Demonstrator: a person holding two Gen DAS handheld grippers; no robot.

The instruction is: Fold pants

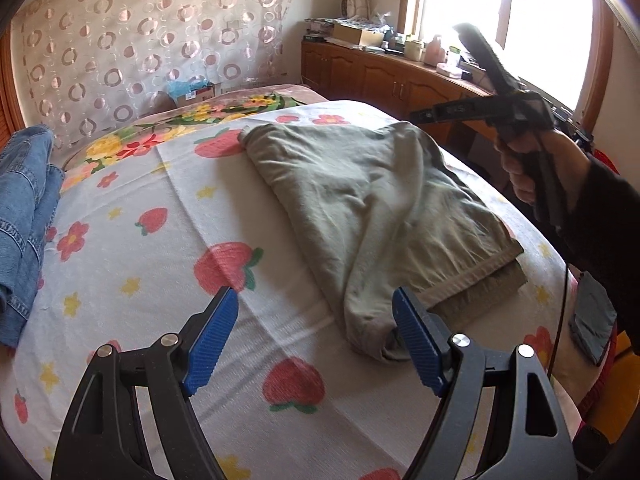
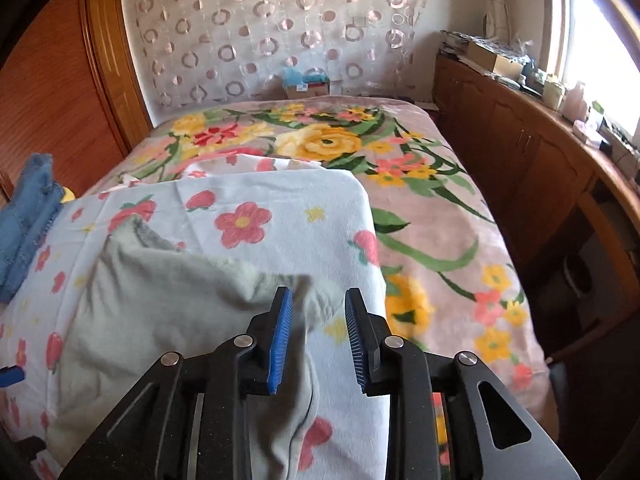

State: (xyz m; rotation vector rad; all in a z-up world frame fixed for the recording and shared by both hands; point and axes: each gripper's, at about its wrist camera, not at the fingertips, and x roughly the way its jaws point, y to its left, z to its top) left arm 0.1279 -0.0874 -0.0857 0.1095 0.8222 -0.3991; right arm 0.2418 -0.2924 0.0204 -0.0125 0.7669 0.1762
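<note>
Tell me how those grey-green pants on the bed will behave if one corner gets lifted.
The pants look soft and wrinkled, so they would probably droop and unfold rather than hold shape. They seem light, thin cloth. Lying on the strawberry sheet, they may drag it slightly if pushed. The left claw and right claw are both open.

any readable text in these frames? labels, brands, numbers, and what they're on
No text can be read.
Cardboard box at the head of the bed: a label shows, too small and blurred.
Right gripper body, seen from the left wrist camera: a faint marking, illegible.
Boxes and bottles on the wooden cabinet by the window: too small to read.
Gray-green pants and strawberry sheet: no print.
</note>
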